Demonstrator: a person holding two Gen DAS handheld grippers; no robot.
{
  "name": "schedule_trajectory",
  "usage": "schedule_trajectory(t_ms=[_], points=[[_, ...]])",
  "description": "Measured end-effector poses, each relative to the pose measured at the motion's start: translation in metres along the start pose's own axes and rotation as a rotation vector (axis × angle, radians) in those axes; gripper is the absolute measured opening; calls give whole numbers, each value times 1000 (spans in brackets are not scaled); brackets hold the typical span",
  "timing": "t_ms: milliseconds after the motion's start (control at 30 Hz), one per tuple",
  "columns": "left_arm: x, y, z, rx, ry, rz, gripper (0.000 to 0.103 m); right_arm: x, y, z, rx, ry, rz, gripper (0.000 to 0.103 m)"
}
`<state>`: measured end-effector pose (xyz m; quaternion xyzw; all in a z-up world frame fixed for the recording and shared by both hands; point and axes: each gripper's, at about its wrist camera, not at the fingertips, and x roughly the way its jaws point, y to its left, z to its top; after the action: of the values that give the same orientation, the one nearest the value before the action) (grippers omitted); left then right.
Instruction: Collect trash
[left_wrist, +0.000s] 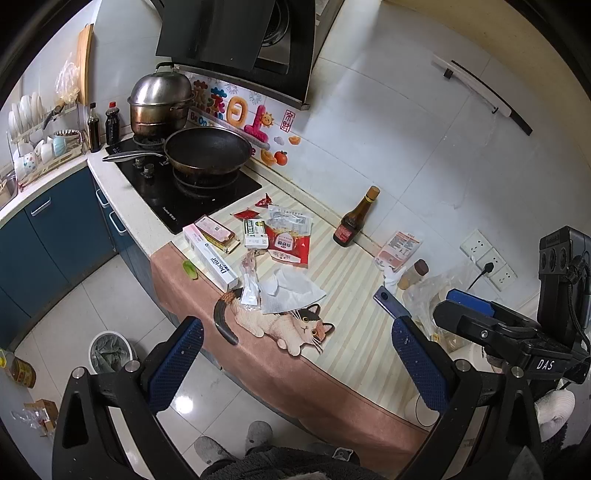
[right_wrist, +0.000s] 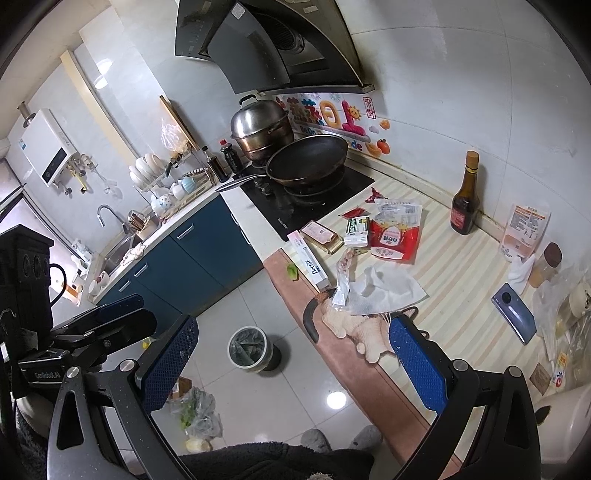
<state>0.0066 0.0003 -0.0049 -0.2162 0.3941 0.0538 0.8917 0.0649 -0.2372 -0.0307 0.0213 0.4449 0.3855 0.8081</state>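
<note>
Trash lies on the striped counter mat (left_wrist: 354, 273): a white tissue (left_wrist: 291, 290) (right_wrist: 391, 290), a clear wrapper (left_wrist: 249, 284) (right_wrist: 341, 286), a red snack bag (left_wrist: 288, 240) (right_wrist: 395, 236), a long white "Doctor" box (left_wrist: 210, 258) (right_wrist: 308, 264), a pink box (left_wrist: 216, 230), a green-white box (left_wrist: 255, 232) and small red wrappers (left_wrist: 264, 201). A white trash bin (left_wrist: 109, 350) (right_wrist: 249, 349) stands on the floor. My left gripper (left_wrist: 295, 365) is open and empty above the counter edge. My right gripper (right_wrist: 291, 369) is open and empty, beside it.
A dark sauce bottle (left_wrist: 354, 221) stands by the wall. A phone (right_wrist: 515, 314), a spice jar (right_wrist: 546, 264) and plastic bags lie at the right. A stove with a wok (left_wrist: 207, 151) and a steel pot (left_wrist: 160, 103) is at the back. A cat figure (left_wrist: 284, 325) lies on the mat.
</note>
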Motion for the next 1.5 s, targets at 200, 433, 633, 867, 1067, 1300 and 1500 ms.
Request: schedule_trajectory(t_ms=[200, 433, 633, 867, 1067, 1300, 1500], points=[[0, 0, 0, 0, -2, 2, 103, 0, 0, -1, -2, -3, 0, 103], [-4, 3, 3, -4, -4, 2, 103, -1, 2, 2, -1, -3, 2, 103], [-4, 3, 2, -6, -4, 1, 103, 0, 7, 3, -6, -1, 4, 103], [-3, 2, 2, -5, -5, 3, 103, 0, 8, 2, -6, -2, 4, 103], [-4, 3, 3, -4, -6, 0, 103, 0, 7, 0, -6, -4, 2, 103], [-4, 10, 9, -4, 7, -18, 103, 7, 16, 2, -6, 4, -14, 103], [12, 33, 12, 11, -6, 115, 103, 24, 20, -2, 27, 10, -80, 103]])
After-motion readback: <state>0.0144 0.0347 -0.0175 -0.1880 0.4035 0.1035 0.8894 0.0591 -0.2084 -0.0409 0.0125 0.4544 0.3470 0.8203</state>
